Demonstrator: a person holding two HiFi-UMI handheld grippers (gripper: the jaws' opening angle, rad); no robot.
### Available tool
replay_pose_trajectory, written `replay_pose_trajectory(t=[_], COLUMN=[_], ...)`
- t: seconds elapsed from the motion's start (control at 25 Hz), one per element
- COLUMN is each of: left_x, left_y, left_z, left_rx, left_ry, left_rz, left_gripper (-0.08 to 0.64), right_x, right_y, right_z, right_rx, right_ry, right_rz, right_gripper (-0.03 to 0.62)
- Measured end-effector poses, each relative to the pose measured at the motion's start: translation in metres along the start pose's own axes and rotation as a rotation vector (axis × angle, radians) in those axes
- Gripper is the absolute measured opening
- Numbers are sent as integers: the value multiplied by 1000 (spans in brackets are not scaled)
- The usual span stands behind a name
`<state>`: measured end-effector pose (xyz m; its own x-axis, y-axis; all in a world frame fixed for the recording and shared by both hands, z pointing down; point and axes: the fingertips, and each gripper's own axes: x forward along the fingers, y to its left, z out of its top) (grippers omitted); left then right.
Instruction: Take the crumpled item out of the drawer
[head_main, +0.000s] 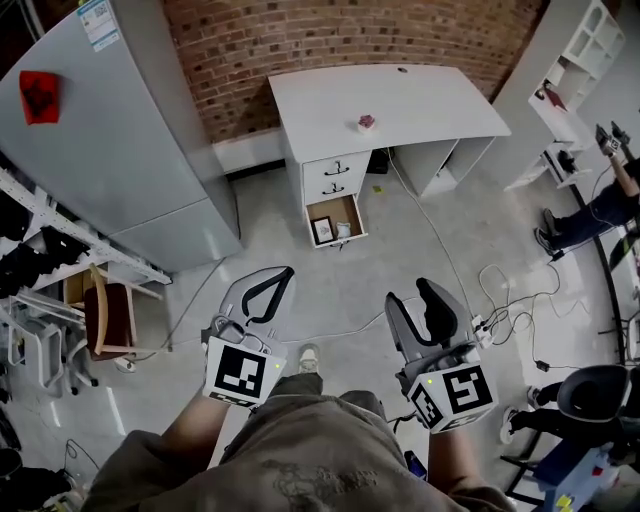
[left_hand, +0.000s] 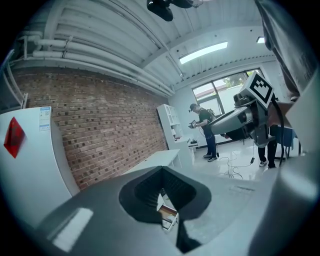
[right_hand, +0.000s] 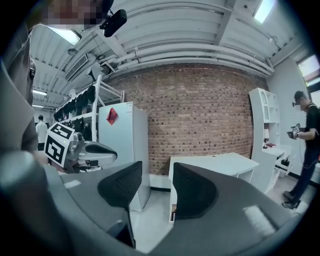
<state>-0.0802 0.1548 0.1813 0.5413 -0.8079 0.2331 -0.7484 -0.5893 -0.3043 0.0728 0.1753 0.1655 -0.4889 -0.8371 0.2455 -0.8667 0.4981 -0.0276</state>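
Left claw (head_main: 287, 271) closed, right claw (head_main: 412, 293) parted; drawer (head_main: 358, 214) holds crumpled item (head_main: 343, 230).

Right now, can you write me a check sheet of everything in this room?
Surface: white desk nearly bare; grey floor.
Job's things: bottom drawer open, pale crumpled item inside, beside a small framed picture.
Clutter: small pinkish object on the desk.
Grippers: left hand-held gripper shut, empty; right hand-held gripper open, empty; both well short of the drawer.
Cables: white cables loose on the floor at the right.
Surroundings: brick wall, grey cabinet, wooden chair, another person.
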Motion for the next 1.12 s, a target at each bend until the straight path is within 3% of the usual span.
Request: replay_pose_trajectory(t=[0.36,0.76,1.12], left_x=[39,102,186], left_y=[56,81,100], left_z=[-19,-23,-14], left_rx=[-35,-35,-46], left_ry=[30,42,88], left_rz=[5,4,51], left_gripper=[0,0,0], right_x=[66,119,181], right_y=[-20,-66,-133], right_z=[10,17,23], right_rx=[18,9,5], right_ry=[35,22,43], right_rz=[-7,5,109], right_gripper=[224,227,225])
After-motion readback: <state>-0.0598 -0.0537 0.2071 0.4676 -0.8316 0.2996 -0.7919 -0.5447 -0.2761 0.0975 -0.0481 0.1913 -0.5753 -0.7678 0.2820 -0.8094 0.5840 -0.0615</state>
